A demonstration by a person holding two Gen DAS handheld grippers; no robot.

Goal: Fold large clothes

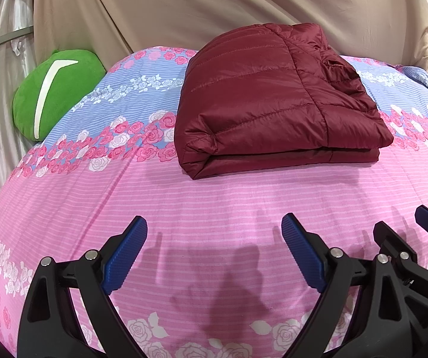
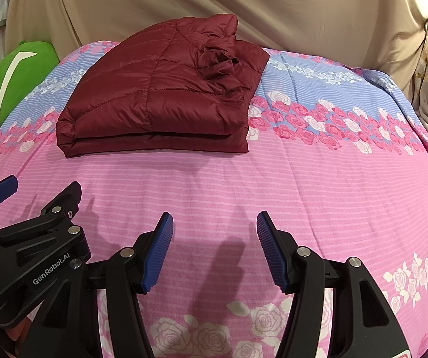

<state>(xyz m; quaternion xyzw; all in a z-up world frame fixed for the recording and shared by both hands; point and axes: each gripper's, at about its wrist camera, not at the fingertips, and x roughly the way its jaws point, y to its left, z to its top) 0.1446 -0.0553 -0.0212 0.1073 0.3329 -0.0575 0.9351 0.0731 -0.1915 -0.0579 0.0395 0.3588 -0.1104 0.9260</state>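
Observation:
A dark red quilted puffer jacket [image 1: 273,98] lies folded into a thick rectangle on the bed; it also shows in the right wrist view [image 2: 160,98]. My left gripper [image 1: 214,226] is open and empty, hovering over the pink sheet well in front of the jacket. My right gripper [image 2: 215,223] is open and empty, also in front of the jacket and to its right. The right gripper shows at the right edge of the left wrist view [image 1: 405,232], and the left gripper at the left edge of the right wrist view [image 2: 39,189].
The bed is covered by a pink and blue floral sheet [image 1: 214,203]. A green cushion [image 1: 52,89] lies at the bed's far left. A beige curtain [image 1: 214,6] hangs behind the bed.

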